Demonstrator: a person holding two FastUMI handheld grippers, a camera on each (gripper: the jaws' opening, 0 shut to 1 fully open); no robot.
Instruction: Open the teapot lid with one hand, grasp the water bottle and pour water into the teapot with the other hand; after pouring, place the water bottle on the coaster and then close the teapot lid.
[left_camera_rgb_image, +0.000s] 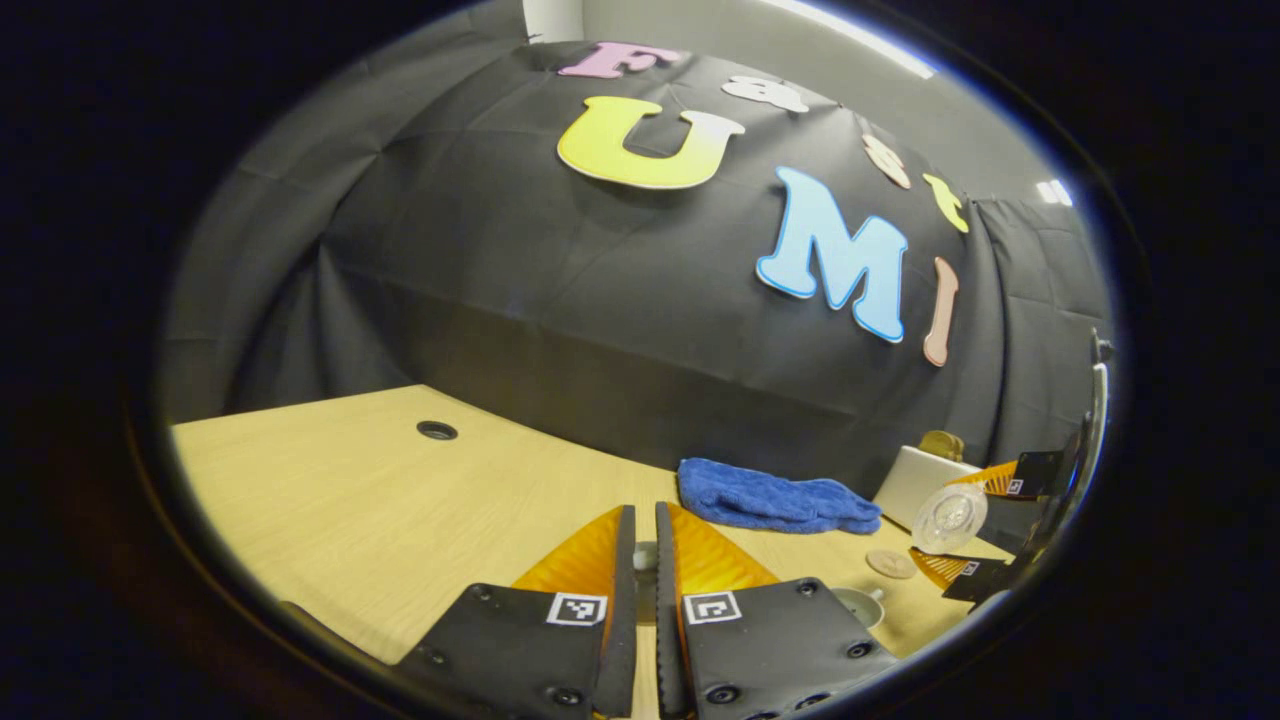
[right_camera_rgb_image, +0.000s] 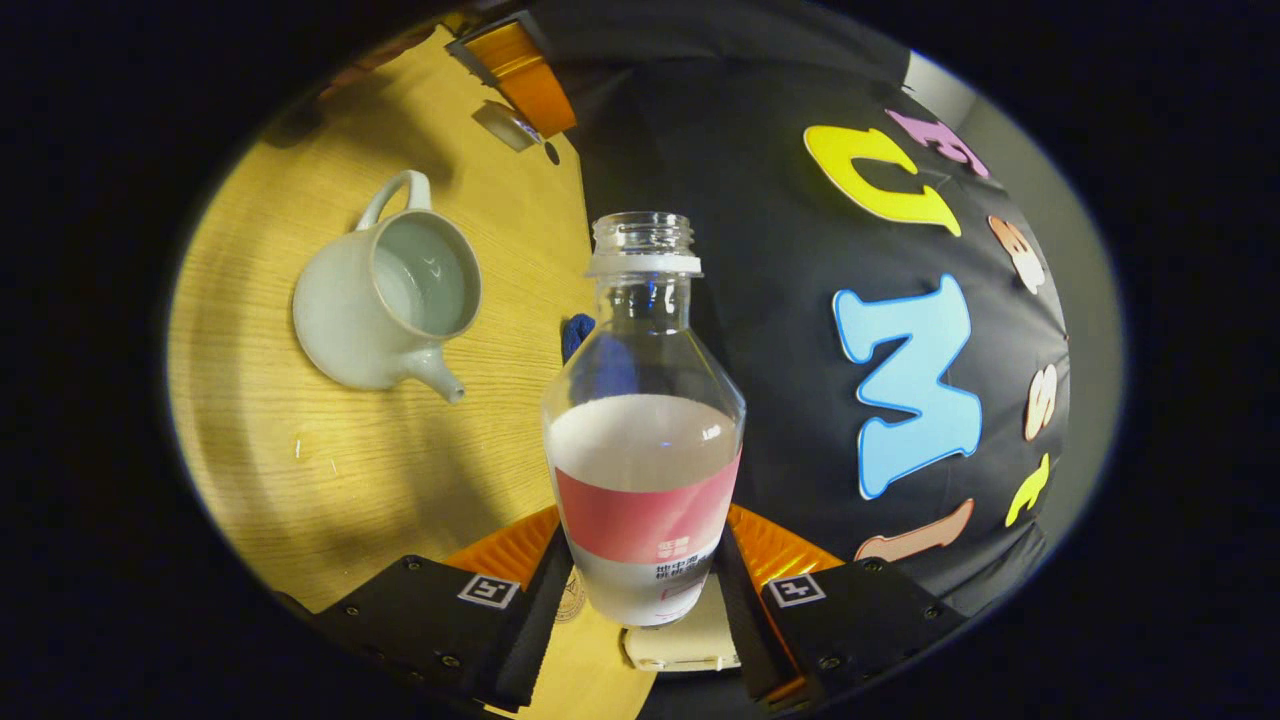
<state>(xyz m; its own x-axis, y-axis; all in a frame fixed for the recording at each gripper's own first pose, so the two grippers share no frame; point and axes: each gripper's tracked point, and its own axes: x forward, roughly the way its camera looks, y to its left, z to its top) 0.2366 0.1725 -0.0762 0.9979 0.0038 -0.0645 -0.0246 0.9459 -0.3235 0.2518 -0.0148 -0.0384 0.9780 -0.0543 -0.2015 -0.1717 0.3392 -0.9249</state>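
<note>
A pale teapot (right_camera_rgb_image: 385, 300) stands open on the wooden table (right_camera_rgb_image: 300, 470) with water inside, up and left of my right gripper. My right gripper (right_camera_rgb_image: 645, 520) is shut on a clear uncapped water bottle (right_camera_rgb_image: 645, 400) with a red label, held upright and partly full. A round coaster (right_camera_rgb_image: 570, 595) peeks out below the bottle. My left gripper (left_camera_rgb_image: 645, 510) has its fingers nearly together on a small pale piece, the teapot lid (left_camera_rgb_image: 645, 555). In the right gripper view the left gripper (right_camera_rgb_image: 520, 80) holds the lid (right_camera_rgb_image: 505, 125) above the table, beyond the teapot. The teapot's rim (left_camera_rgb_image: 858, 603) and the coaster (left_camera_rgb_image: 890, 563) lie to the left gripper's right.
A blue cloth (left_camera_rgb_image: 775, 497) lies at the table's back edge, with a white box (left_camera_rgb_image: 915, 480) beside it. The right gripper with the bottle (left_camera_rgb_image: 950, 515) hangs at the far right of the left gripper view. A cable hole (left_camera_rgb_image: 437, 430) sits in the table (left_camera_rgb_image: 330, 500).
</note>
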